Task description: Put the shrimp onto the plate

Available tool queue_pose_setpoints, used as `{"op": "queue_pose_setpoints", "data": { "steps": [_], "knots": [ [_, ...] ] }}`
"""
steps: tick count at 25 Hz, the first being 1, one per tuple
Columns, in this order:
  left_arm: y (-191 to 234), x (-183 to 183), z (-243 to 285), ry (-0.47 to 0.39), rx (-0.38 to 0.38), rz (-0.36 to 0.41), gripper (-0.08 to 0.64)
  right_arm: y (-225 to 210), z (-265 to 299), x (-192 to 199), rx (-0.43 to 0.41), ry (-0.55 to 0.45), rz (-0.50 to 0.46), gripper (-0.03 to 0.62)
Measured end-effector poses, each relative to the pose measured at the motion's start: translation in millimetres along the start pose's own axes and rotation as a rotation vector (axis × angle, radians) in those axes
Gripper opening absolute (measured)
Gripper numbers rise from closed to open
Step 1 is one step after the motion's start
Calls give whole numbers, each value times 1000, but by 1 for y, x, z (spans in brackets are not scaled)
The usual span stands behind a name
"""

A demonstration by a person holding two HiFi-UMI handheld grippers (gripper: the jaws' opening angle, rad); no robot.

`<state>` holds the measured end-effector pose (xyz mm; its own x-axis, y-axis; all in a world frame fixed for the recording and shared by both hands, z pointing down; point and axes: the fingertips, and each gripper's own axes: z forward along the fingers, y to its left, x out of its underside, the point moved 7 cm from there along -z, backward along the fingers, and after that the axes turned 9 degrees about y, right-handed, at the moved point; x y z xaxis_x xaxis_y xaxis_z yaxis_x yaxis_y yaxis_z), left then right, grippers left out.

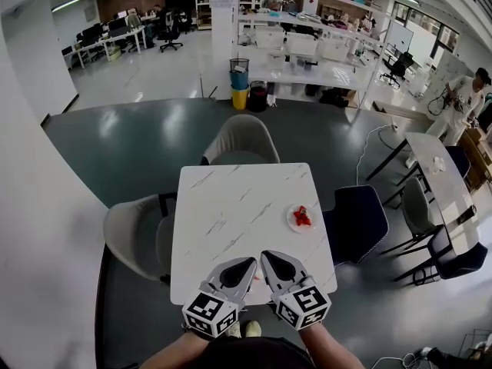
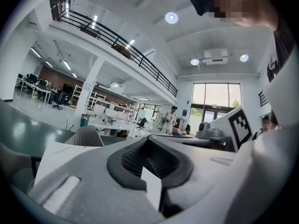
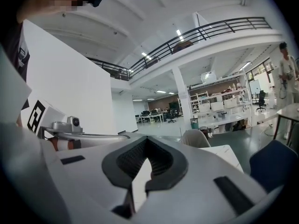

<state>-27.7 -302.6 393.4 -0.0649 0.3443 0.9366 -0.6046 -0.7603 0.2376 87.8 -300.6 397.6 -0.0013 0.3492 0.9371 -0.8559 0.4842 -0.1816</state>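
Observation:
A red shrimp (image 1: 302, 217) lies on a small white plate (image 1: 291, 224) near the right edge of the white marble table (image 1: 227, 206). My left gripper (image 1: 247, 265) and right gripper (image 1: 268, 258) rest side by side at the table's near edge, both shut and holding nothing, well short of the plate. In the left gripper view the left gripper (image 2: 148, 139) has its jaws closed tip to tip, with the table (image 2: 56, 155) beyond. The right gripper (image 3: 148, 140) looks the same in its own view. Neither gripper view shows the shrimp or the plate.
A beige chair (image 1: 240, 138) stands at the table's far side, another beige chair (image 1: 134, 237) at its left, and a dark blue chair (image 1: 357, 221) at its right beside the plate. A second table (image 1: 442, 183) and a standing person (image 1: 465, 98) are off to the right.

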Motion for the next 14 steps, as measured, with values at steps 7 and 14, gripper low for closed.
{"op": "queue_pose_setpoints", "data": {
  "steps": [7,14],
  "knots": [
    [-4,2,3,6,10,11,8,-4,-4,3,17,-10,14,0],
    [-8,6,0,4,15,23,8,-1,-9,5,24,-22,10,0]
  ]
}}
